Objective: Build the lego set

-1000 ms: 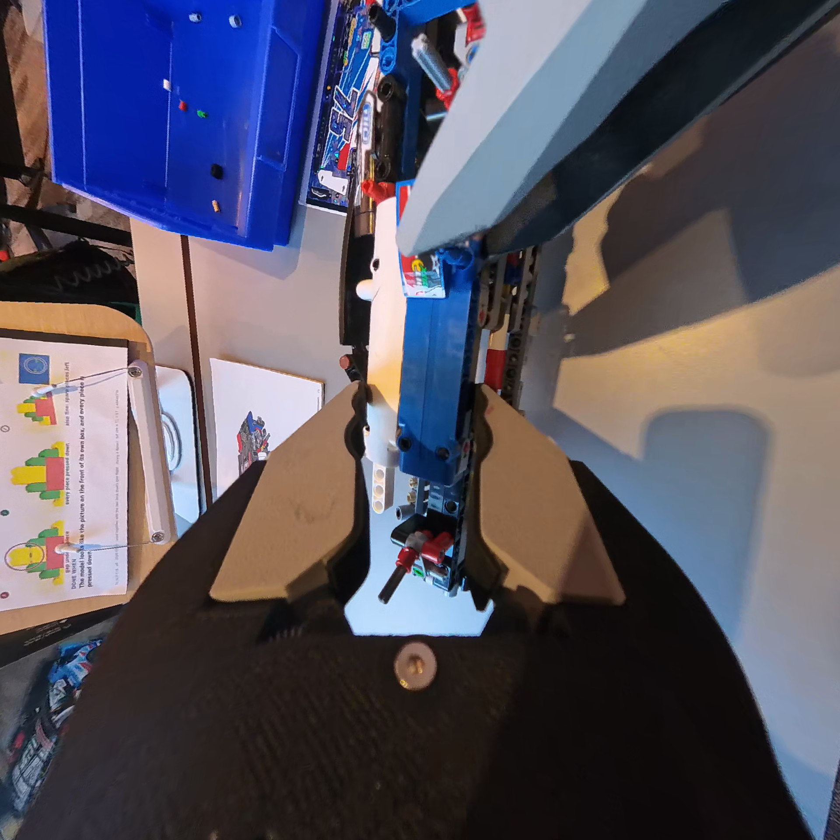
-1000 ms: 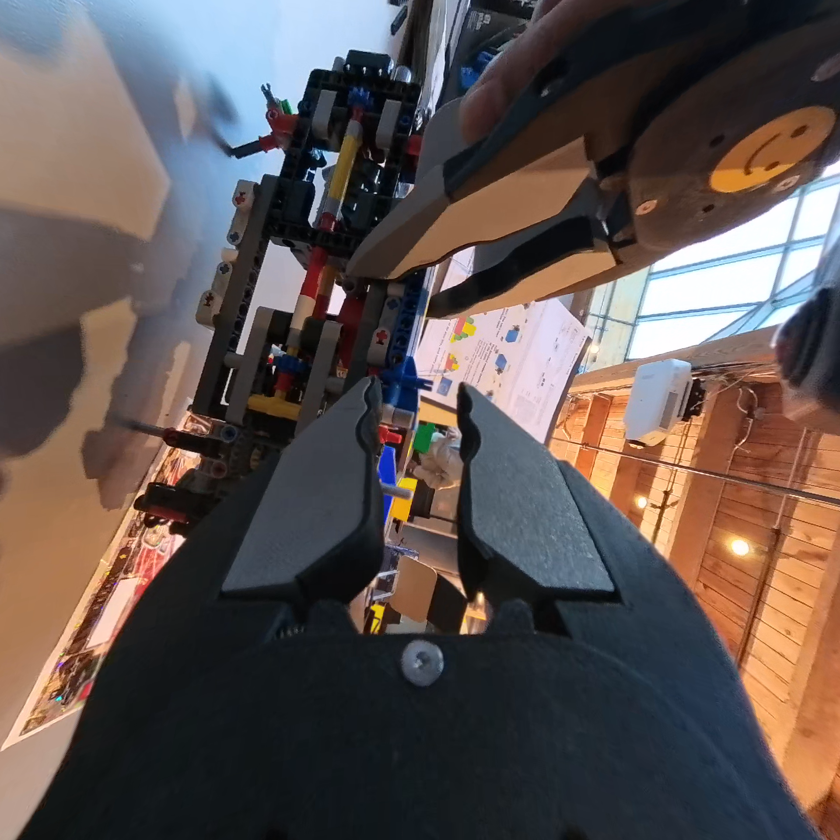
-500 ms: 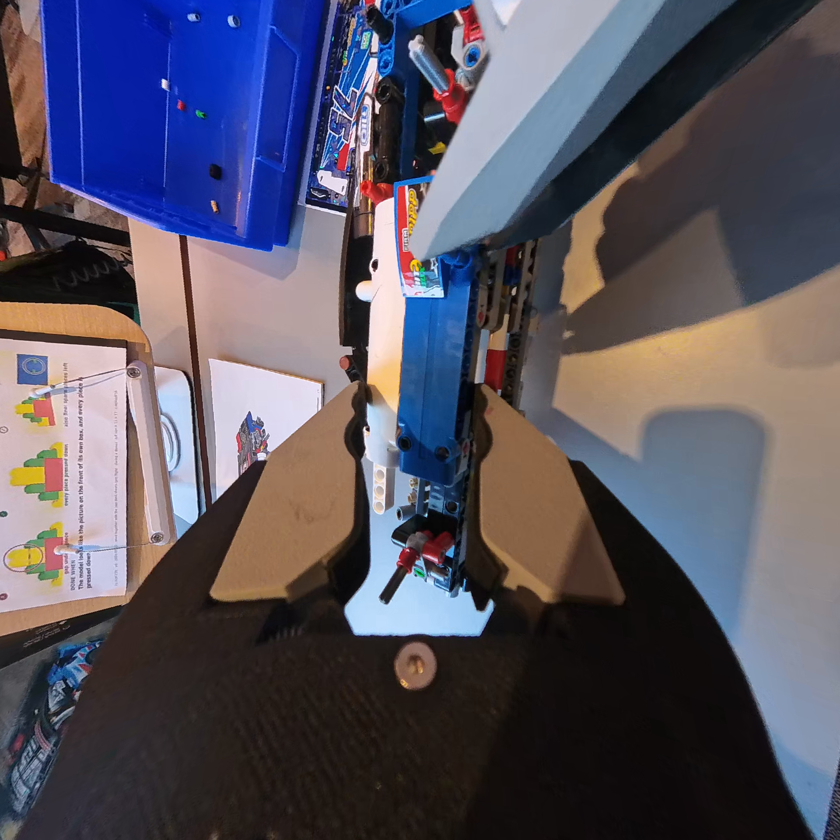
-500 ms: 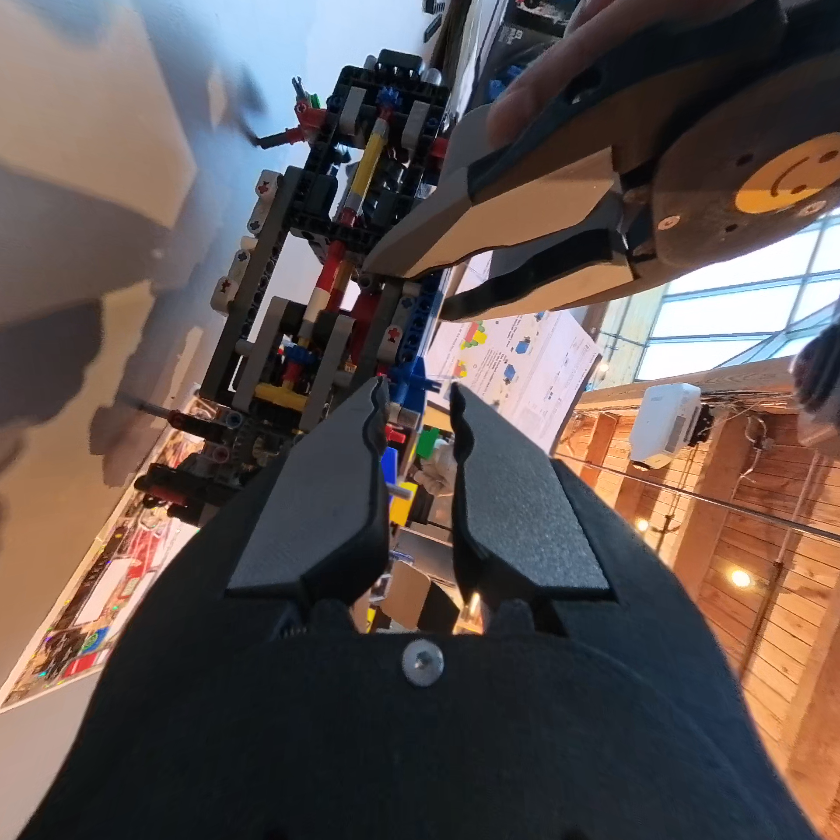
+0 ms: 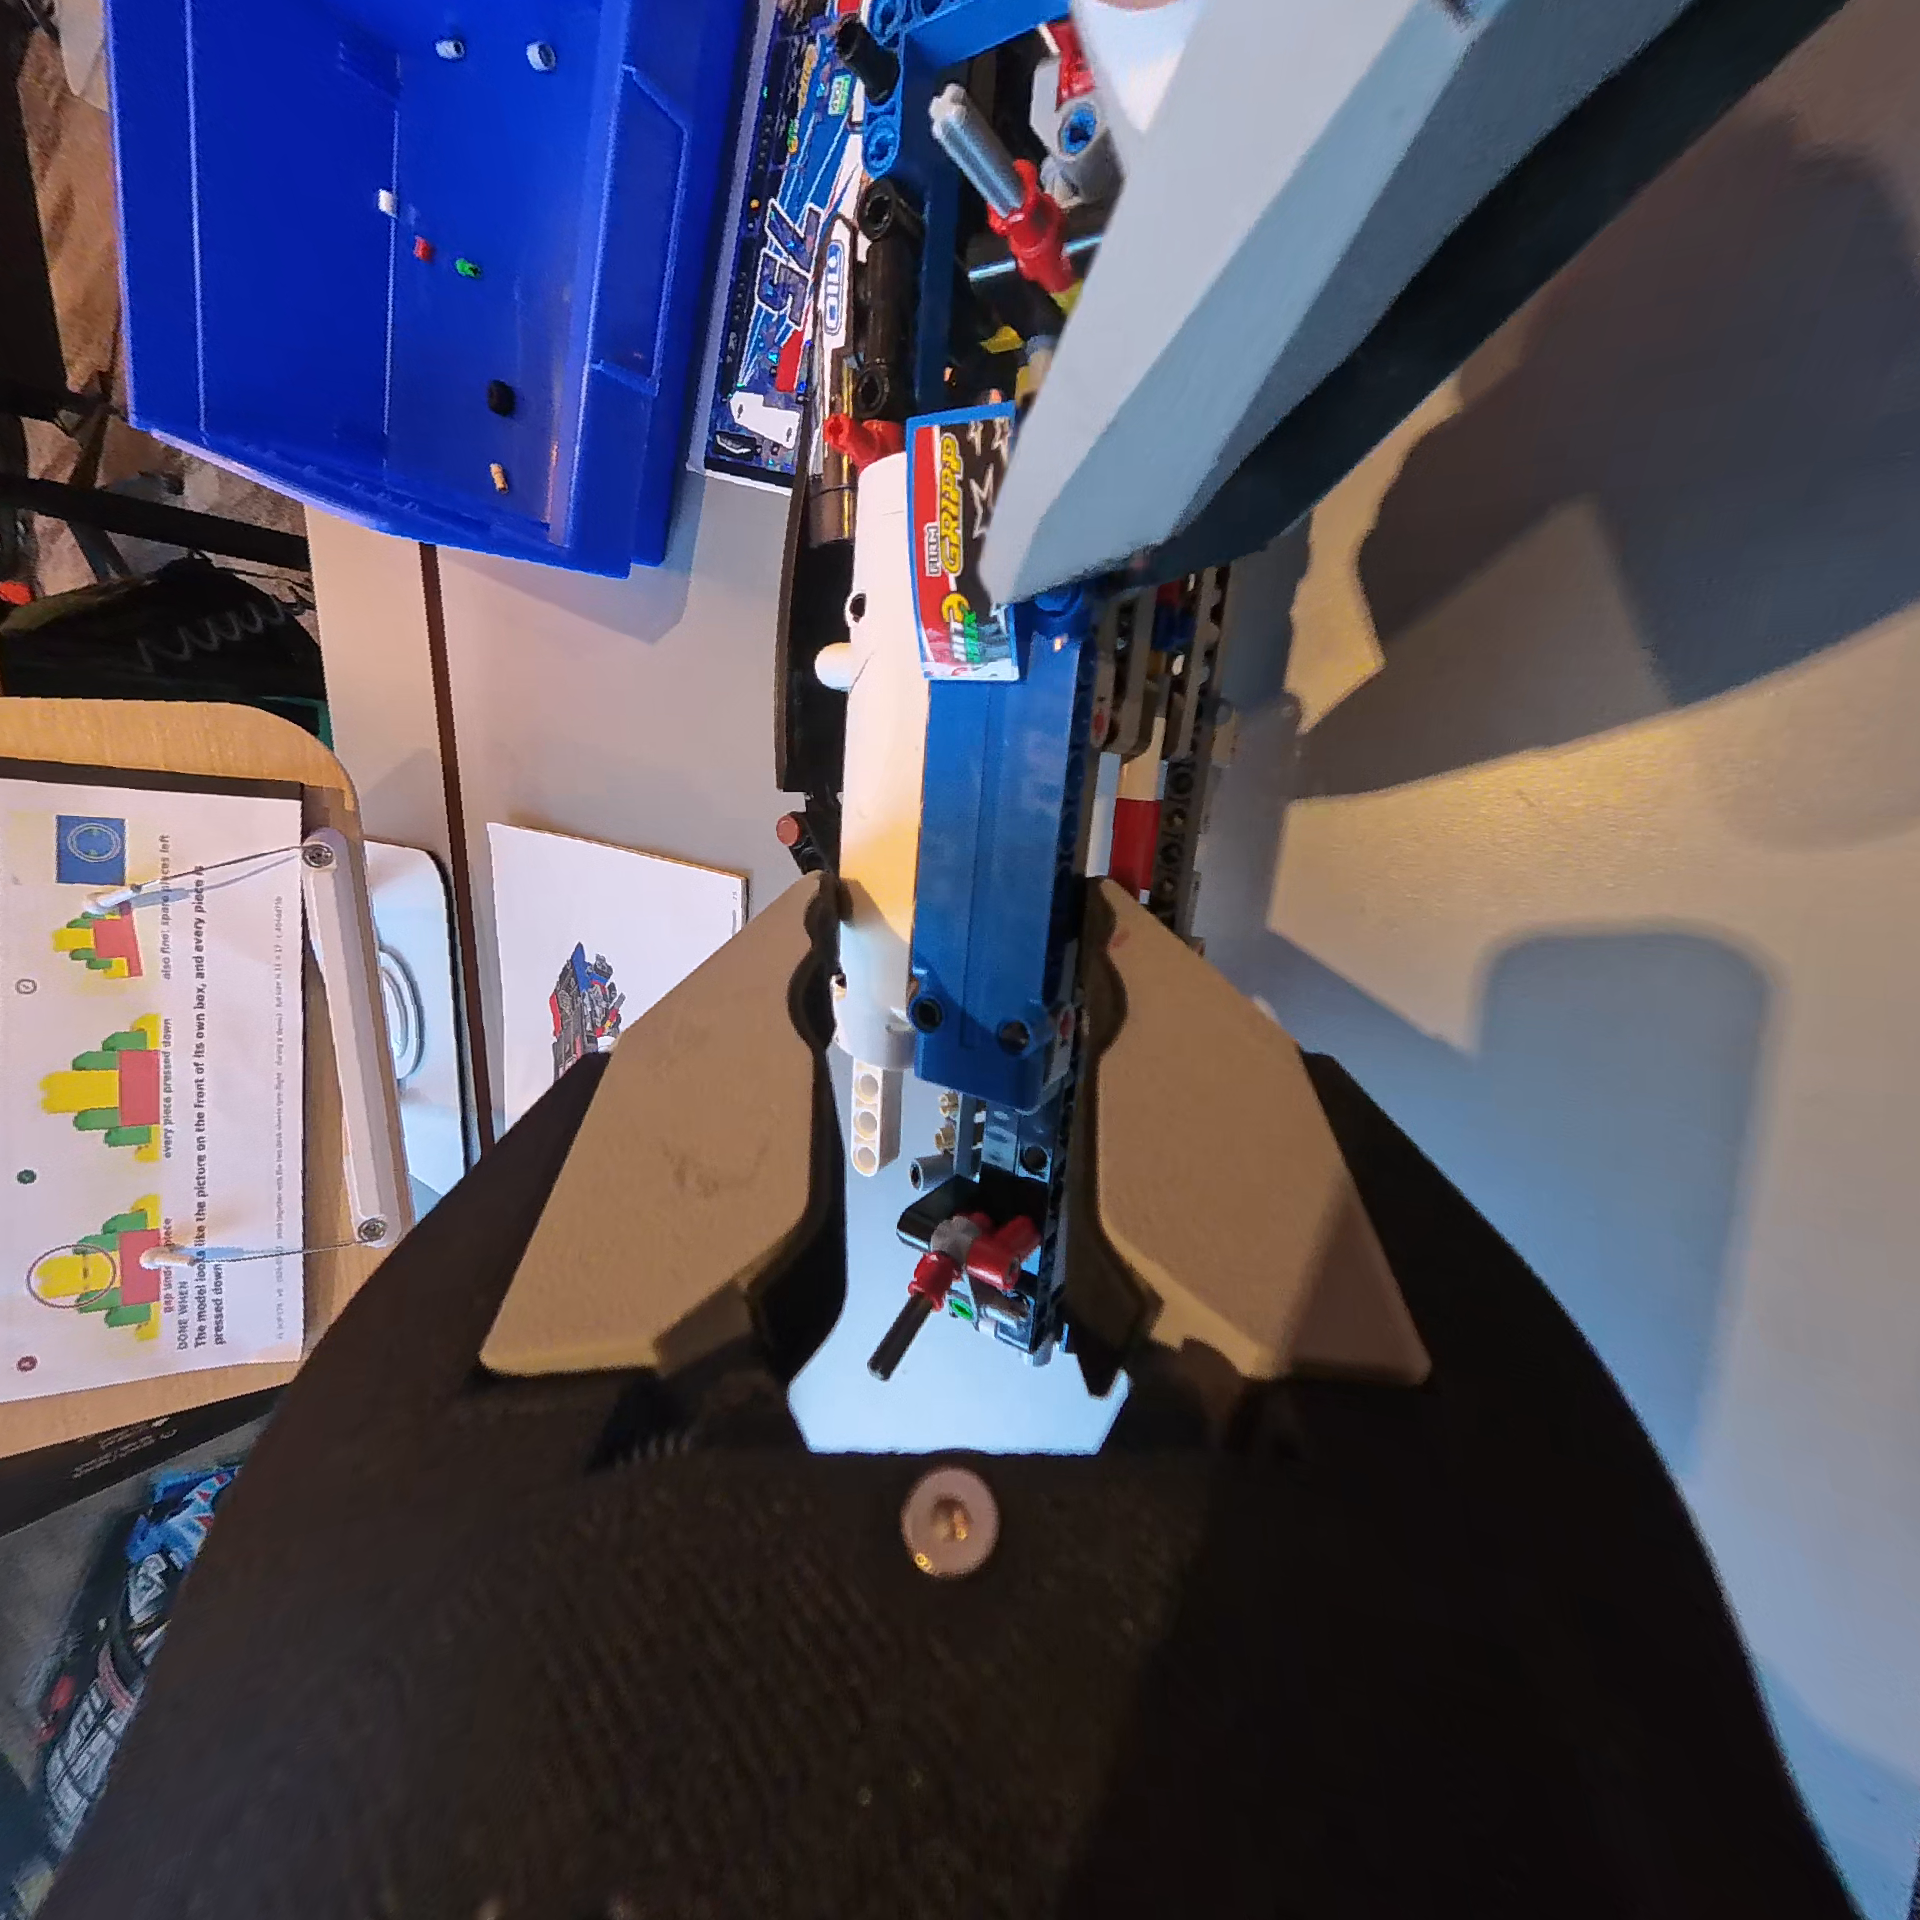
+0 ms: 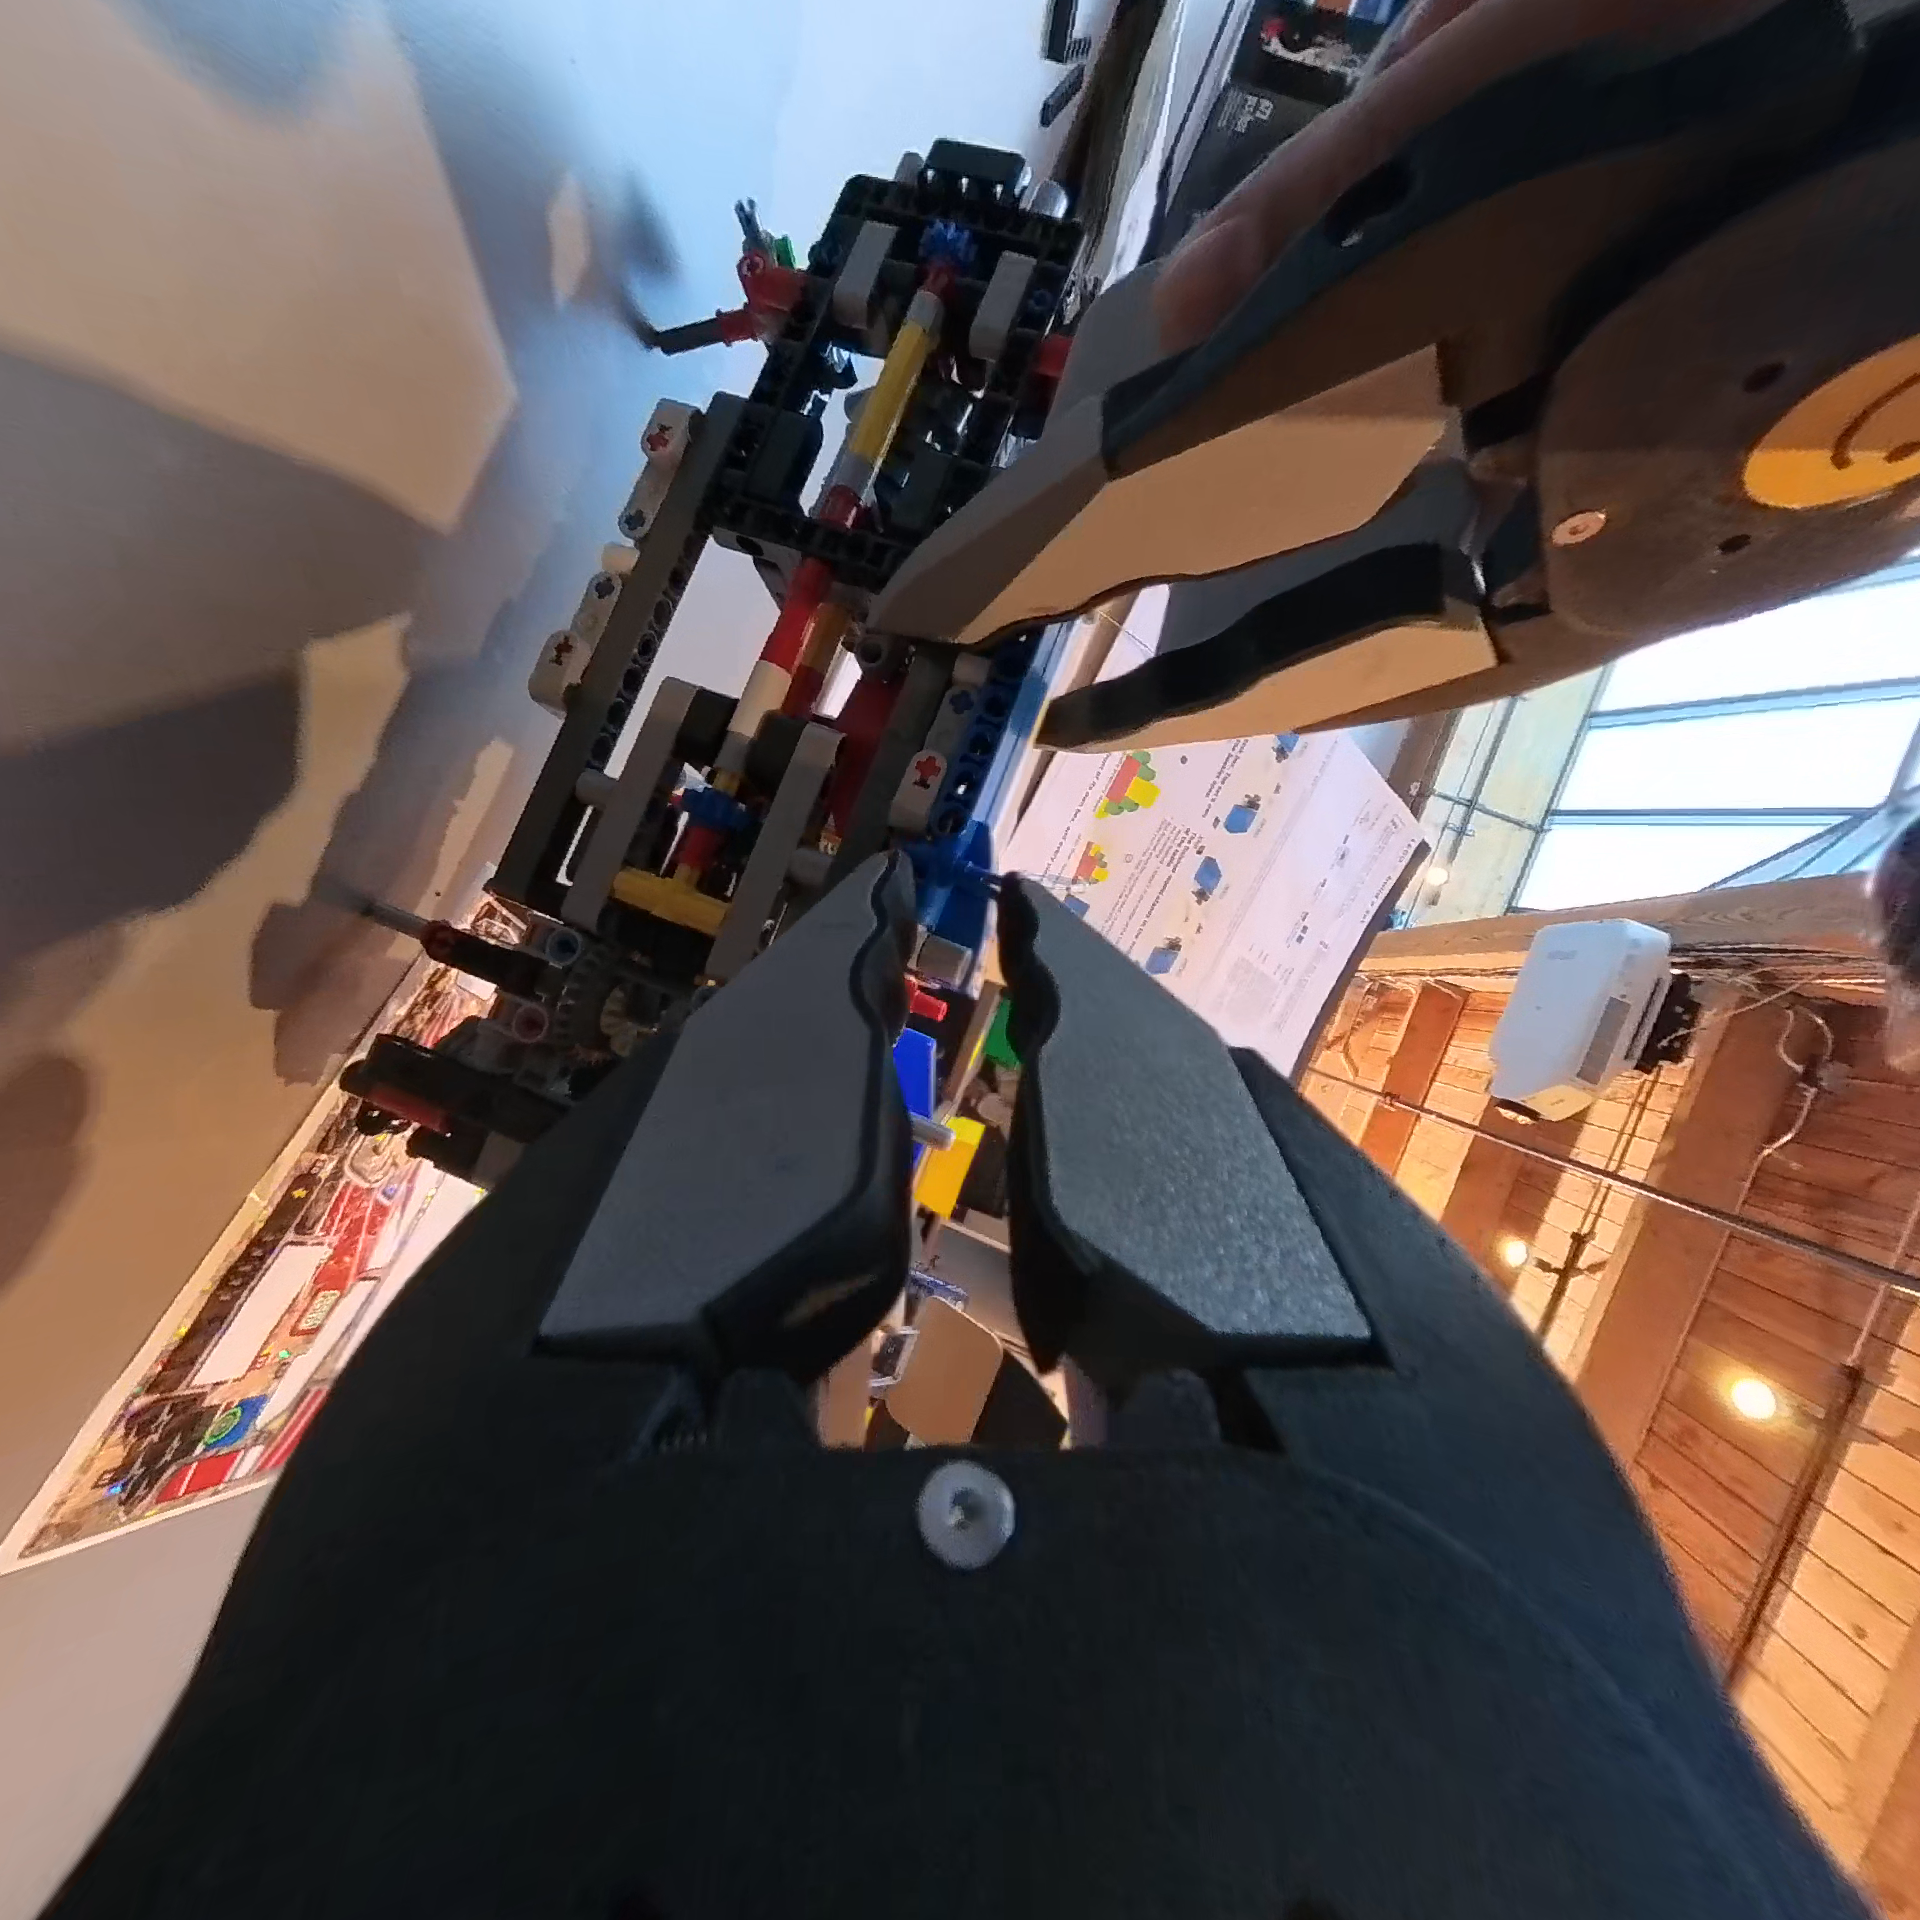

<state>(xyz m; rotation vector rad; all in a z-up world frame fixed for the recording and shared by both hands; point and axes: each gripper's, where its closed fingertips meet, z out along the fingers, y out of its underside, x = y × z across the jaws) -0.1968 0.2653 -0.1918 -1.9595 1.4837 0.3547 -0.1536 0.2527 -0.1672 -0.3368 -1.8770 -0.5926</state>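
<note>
The lego model is a long vehicle frame lying on its side, with a blue panel [image 5: 987, 831], a white part and a stickered end. My left gripper [image 5: 956, 914] is shut on it across the blue and white side. In the right wrist view the frame's underside [image 6: 727, 644] shows grey beams and a red and yellow shaft, with the left gripper [image 6: 966, 681] clamped on its far side. My right gripper [image 6: 956, 883] has its fingers nearly together on a blue piece at the model's near edge. It also shows in the left wrist view [image 5: 1039, 582] by the stickered end.
A blue bin [image 5: 395, 260] with a few loose small parts stands at the back left. A clipboard with a picture sheet [image 5: 135, 1091] and a white booklet [image 5: 592, 935] lie left of the model. A colourful printed sheet [image 6: 260, 1320] lies on the white table [image 5: 1558, 1143]. One gripper's finger ends stand about 6 cm off the other's.
My right gripper's fingers have drawn closer together and moved in towards the model's blue edge. The left gripper holds the model as before.
</note>
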